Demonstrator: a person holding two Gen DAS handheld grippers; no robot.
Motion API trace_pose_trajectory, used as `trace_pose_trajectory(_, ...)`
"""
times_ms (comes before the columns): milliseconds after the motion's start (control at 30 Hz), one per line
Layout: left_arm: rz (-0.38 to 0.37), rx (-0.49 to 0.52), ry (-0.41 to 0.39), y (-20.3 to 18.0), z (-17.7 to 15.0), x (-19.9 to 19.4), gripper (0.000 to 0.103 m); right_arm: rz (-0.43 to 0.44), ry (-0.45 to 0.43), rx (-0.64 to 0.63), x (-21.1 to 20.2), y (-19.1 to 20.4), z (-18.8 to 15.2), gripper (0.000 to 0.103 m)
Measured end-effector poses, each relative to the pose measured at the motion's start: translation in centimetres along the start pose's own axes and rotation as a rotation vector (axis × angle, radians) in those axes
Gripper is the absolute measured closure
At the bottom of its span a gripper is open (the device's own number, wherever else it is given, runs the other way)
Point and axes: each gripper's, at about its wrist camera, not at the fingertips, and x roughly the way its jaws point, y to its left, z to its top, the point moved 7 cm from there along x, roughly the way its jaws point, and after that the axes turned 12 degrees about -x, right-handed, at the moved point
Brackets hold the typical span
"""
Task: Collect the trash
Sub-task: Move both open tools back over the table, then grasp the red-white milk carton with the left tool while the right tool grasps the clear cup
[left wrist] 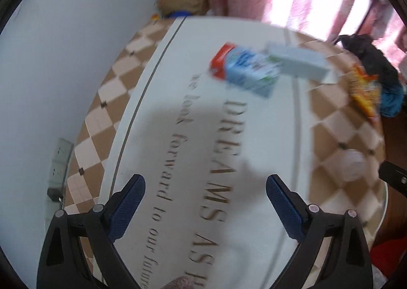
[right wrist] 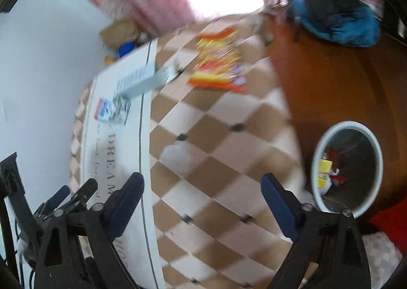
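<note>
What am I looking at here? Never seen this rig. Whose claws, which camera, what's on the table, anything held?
No robot arm: a person carries a two-finger gripper in each hand, each with a fisheye camera looking along its fingers. One picture is from the left gripper, the other from the right gripper; the blue-padded black fingers at the bottom belong to that gripper. Both stand open with nothing between them. Below is a table under a checked cloth with a white lettered runner. On it lie a blue and red carton, a pale long box and an orange snack bag. The white bin beside the table already holds some trash. Both views are blurred.
</note>
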Motion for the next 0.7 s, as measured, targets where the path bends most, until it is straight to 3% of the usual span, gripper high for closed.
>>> trace_pose_trajectory(167,-0.018,-0.047,0.050,0.7,1.8,2.3,0.006,-0.032,0.076,-0.026,5.3,1.7,1.1,0.029)
trace_pose_trajectory(233,-0.033,-0.052,0.061,-0.2,2.7,2.5,0.006,-0.023,0.093,-0.024,6.6,2.2,1.2,0.042)
trace_pose_trajectory(267,-0.041,-0.058,0.068,-0.5,3.2,2.6,0.006,-0.021,0.098,-0.027,6.9,2.4,1.3,0.055)
trace_pose_trajectory(300,-0.056,-0.069,0.079,-1.2,4.1,2.7,0.006,-0.034,0.092,-0.036,7.0,2.5,1.4,0.058)
trace_pose_trajectory(533,-0.172,-0.212,0.163,-4.2,9.5,4.4,0.006,-0.072,0.032,-0.003,6.3,1.4,4.1,0.058)
trace_pose_trajectory(700,-0.202,-0.359,0.221,-4.2,12.2,6.7,0.007,-0.103,0.021,0.012,6.4,0.5,6.1,0.058)
